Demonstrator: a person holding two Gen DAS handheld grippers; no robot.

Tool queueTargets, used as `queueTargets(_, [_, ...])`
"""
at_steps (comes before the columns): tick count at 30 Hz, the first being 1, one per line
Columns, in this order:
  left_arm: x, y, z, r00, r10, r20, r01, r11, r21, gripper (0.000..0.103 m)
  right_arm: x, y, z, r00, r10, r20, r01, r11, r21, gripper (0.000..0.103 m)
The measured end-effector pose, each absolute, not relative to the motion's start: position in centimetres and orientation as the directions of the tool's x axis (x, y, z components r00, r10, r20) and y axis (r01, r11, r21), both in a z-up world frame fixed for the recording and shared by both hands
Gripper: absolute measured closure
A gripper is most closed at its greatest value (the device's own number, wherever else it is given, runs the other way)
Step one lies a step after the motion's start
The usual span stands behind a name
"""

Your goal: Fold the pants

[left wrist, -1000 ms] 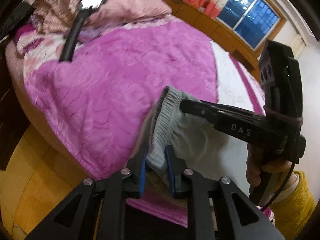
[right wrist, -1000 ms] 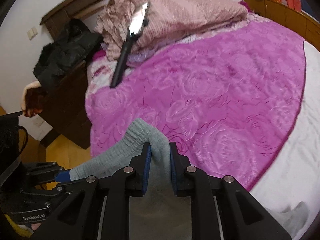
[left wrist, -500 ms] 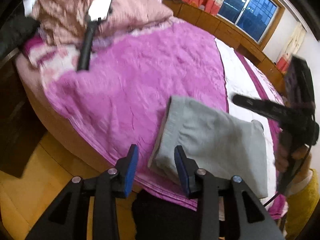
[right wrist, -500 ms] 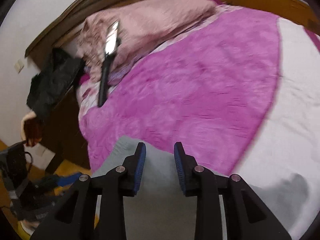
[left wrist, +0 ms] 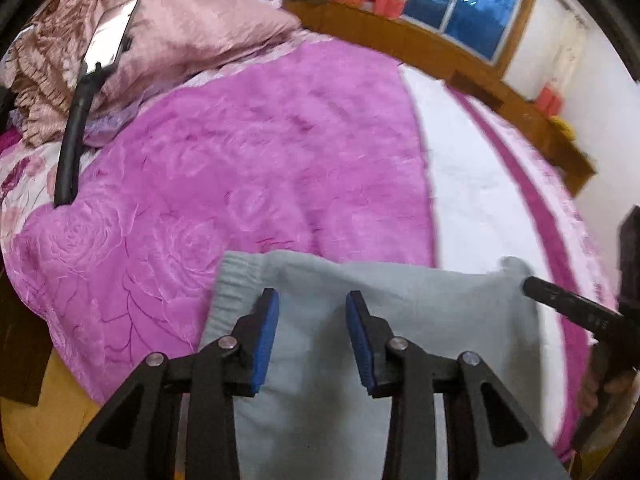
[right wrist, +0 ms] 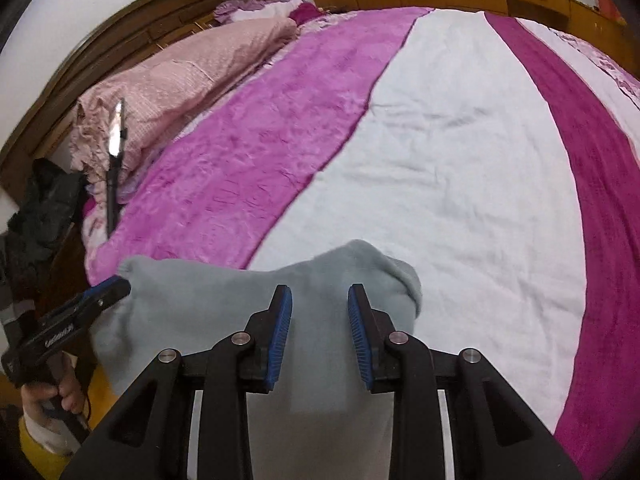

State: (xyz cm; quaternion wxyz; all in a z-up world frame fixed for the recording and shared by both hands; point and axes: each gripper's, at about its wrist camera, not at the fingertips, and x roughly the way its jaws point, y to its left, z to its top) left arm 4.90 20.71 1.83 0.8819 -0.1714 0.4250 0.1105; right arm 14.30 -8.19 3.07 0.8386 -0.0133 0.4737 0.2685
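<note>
The grey pants [left wrist: 400,320] lie folded flat on the near edge of the bed, ribbed waistband [left wrist: 236,280] at the left. They also show in the right wrist view [right wrist: 224,304]. My left gripper [left wrist: 312,332] is open and empty, hovering over the pants' left part. My right gripper [right wrist: 319,332] is open and empty over the pants' right end. The right gripper's tip also shows in the left wrist view [left wrist: 560,300], and the left gripper in the right wrist view [right wrist: 80,312].
The bed has a magenta blanket [left wrist: 260,168] and a white sheet [right wrist: 440,152]. A pink quilt [left wrist: 192,28] is piled at the head. A black phone holder with a phone [left wrist: 84,92] stands at the left. Wooden floor [left wrist: 32,432] lies below the bed edge.
Both grippers let go of the pants' waistband and opened. The pants dropped flat onto the bed. Both grippers pulled back and now hover over the folded pants.
</note>
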Motion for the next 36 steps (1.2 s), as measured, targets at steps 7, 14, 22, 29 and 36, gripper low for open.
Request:
queueTargets(7, [5.4, 22.0, -0.2, 0.602, 0.043, -0.797, -0.329, 0.923, -0.198, 0.077, 16.7, -8.3, -0.7, 0.445, 0.394, -0.804, -0.416, 0.886, 0.204, 0.081])
queueTargets(14, [2.9, 20.9, 2.8, 0.570, 0.019, -0.821, -0.301, 0.935, -0.187, 0.073, 14.3, -10.0, 2.2, 0.434, 0.402, -0.806, -0.381, 0.893, 0.240, 0.081])
queueTargets(22, [-0.6, 18.8, 2.4, 0.485, 0.038, -0.873, -0.315, 0.939, -0.135, 0.069, 8.1, -11.7, 3.1, 0.385, 0.312, -0.868, -0.367, 0.915, 0.166, 0.065])
queueTargets(29, [-1.4, 18.1, 1.6, 0.481, 0.063, -0.875, -0.292, 0.952, -0.091, 0.069, 5.3, -12.2, 0.3, 0.310, 0.302, -0.901, -0.354, 0.917, 0.186, 0.060])
queueTargets(36, [-1.5, 18.2, 0.8, 0.491, 0.056, -0.869, -0.295, 0.950, -0.106, 0.067, 5.1, -12.0, -0.5, 0.312, 0.284, -0.906, -0.355, 0.920, 0.166, 0.055])
